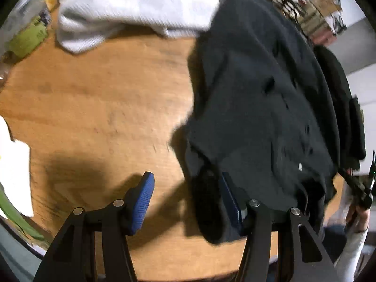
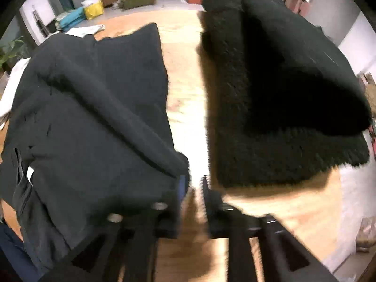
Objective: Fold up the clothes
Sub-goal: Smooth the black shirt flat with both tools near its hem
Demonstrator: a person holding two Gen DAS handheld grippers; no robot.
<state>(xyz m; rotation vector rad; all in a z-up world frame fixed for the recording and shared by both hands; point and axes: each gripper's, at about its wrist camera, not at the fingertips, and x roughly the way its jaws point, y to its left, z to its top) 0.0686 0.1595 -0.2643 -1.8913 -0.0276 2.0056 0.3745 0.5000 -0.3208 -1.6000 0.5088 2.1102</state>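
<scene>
Garment (image 1: 263, 98) draped over left tongs (image 1: 188, 202)

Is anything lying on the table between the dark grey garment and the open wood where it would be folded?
Nothing visible: bare wooden table lies beside the dark grey garment. The white cloth sits at the far edge.

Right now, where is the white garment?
In the left wrist view, the white garment lies at the table's far side, upper left, beside the dark garment.
</scene>
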